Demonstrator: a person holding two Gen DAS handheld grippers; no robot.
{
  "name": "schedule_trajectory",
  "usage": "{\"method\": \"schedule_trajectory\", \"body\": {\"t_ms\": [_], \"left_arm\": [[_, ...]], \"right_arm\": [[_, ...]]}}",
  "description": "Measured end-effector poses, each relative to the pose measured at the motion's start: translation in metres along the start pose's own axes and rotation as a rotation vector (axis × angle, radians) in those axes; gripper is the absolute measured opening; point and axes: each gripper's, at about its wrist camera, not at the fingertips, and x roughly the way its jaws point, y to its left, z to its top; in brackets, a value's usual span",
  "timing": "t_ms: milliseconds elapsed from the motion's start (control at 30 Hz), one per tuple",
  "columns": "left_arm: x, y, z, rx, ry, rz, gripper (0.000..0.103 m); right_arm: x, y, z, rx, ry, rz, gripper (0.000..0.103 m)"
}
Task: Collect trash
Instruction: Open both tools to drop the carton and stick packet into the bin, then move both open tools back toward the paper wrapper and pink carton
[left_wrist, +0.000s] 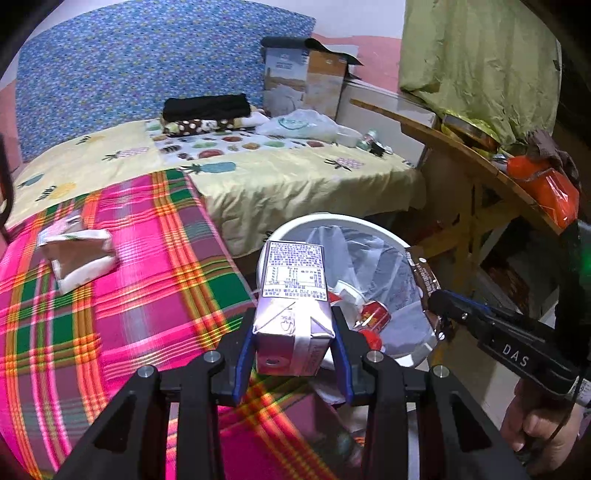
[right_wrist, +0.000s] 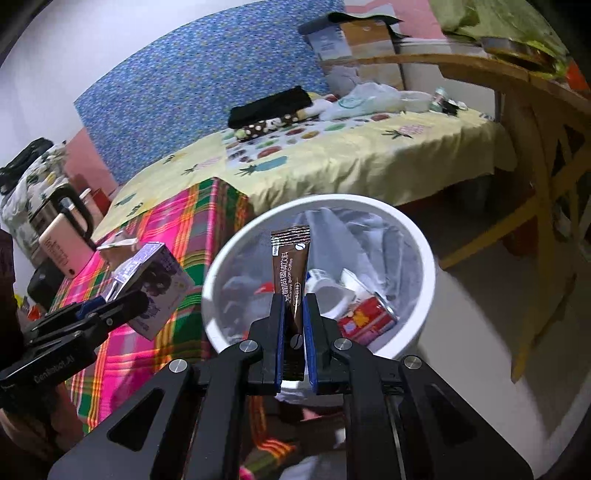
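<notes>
Bin (right_wrist: 413, 236), white and lined with a clear bag, is seen on the floor just beside the bed's near corner; its rim is unobstructed all round. Inside it, toward 4 o'clock in the right wrist view, a red can (right_wrist: 367, 319) and white crumpled cups are lying.

A purple drink carton (left_wrist: 293, 291) is grasped by the left gripper (left_wrist: 293, 339), its fingers (left_wrist: 243, 354) clamped on the carton's two sides. In the left wrist view the carton is held over the bin's rim at 9 o'clock, above the line where the pink plaid blanket (left_wrist: 110, 295) ends at the bed edge.

A brown coffee sachet (right_wrist: 290, 266) is pinched upright by the right gripper (right_wrist: 293, 317), whose fingers (right_wrist: 275, 332) are clenched flat on its lower part. In the right wrist view the sachet stands over the bin's opening, near its middle.

The two grippers are kept apart, the left one at 9 o'clock of the right.

Open floor (right_wrist: 461, 332) is seen from 2 to 5 o'clock of the bin, bounded farther out by the legs of a wooden table; its tabletop (left_wrist: 443, 140) overhangs at 1 o'clock. A folded paper scrap (left_wrist: 79, 254) is left on the blanket, well apart from the bin at 9 o'clock in the left wrist view.
</notes>
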Motion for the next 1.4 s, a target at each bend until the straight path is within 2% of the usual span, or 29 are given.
{"method": "schedule_trajectory", "body": {"t_ms": [367, 433, 467, 500, 600, 667, 767, 1067, 1400], "left_arm": [[0.048, -0.015, 0.016, 0.028, 0.048, -0.050, 0.039], [0.051, -0.014, 0.016, 0.025, 0.049, -0.052, 0.045], [0.052, -0.013, 0.016, 0.022, 0.045, -0.053, 0.054], [0.051, -0.012, 0.016, 0.015, 0.040, -0.056, 0.058], [0.050, -0.009, 0.017, 0.003, 0.038, -0.058, 0.058], [0.047, -0.007, 0.018, -0.003, 0.037, -0.058, 0.058], [0.040, -0.003, 0.017, -0.019, 0.031, -0.059, 0.058], [0.010, 0.026, 0.006, -0.081, -0.001, -0.027, 0.058], [-0.024, 0.071, -0.011, -0.127, -0.029, 0.078, 0.058]], "right_arm": [[0.026, -0.018, 0.007, 0.030, 0.064, -0.003, 0.011], [0.025, -0.021, 0.006, 0.033, 0.056, -0.002, 0.011], [0.025, -0.021, 0.006, 0.035, 0.054, 0.000, 0.012], [0.024, -0.022, 0.006, 0.039, 0.050, 0.008, 0.013], [0.024, -0.023, 0.006, 0.039, 0.049, 0.003, 0.024], [0.023, -0.023, 0.005, 0.036, 0.044, 0.008, 0.038], [0.018, -0.020, 0.006, 0.024, 0.033, 0.012, 0.050], [0.009, 0.005, 0.009, -0.014, 0.018, 0.062, 0.050], [0.012, 0.052, 0.005, -0.129, 0.040, 0.153, 0.050]]}}
